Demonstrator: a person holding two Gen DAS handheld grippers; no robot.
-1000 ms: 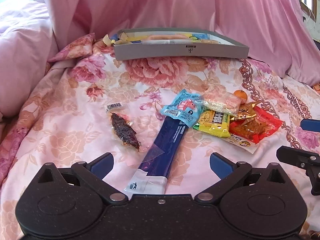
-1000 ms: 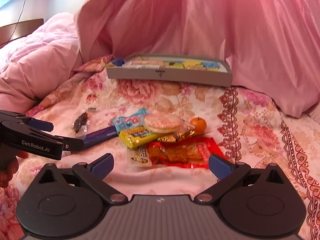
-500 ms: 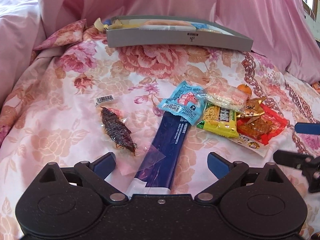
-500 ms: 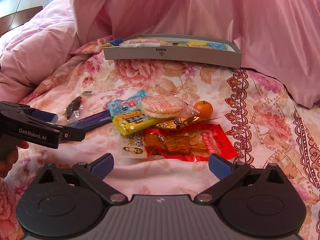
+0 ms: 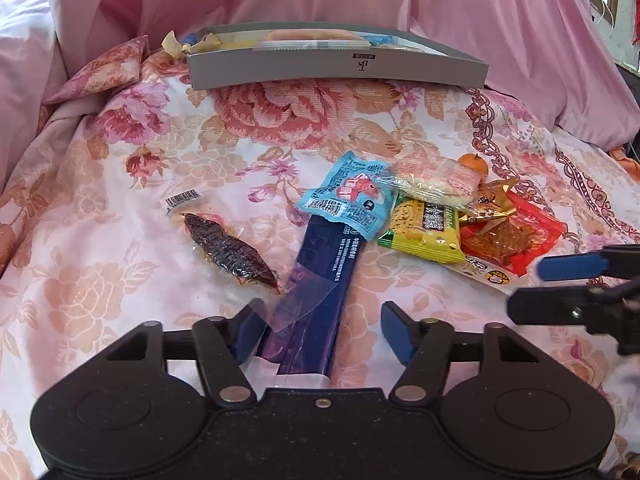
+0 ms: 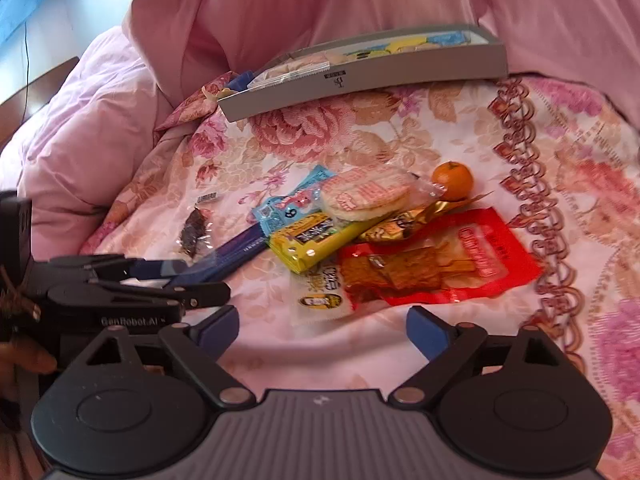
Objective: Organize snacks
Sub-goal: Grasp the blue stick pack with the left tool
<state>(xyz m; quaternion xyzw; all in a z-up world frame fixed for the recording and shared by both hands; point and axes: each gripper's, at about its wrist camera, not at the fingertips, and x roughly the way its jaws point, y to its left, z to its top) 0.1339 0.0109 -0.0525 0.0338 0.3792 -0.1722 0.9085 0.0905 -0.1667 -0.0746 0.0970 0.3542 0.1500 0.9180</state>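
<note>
Left gripper (image 5: 320,330) closing, not yet pinching long blue packet (image 5: 320,276) lying lengthwise between jaws; nearer than right gripper (image 6: 322,332).

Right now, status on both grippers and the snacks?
Left gripper closing around long blue packet, not yet clamped. Right gripper closing, nothing between, red packet ahead. Light-blue packet overlaps the blue packet's far end. Grey box beyond.
</note>
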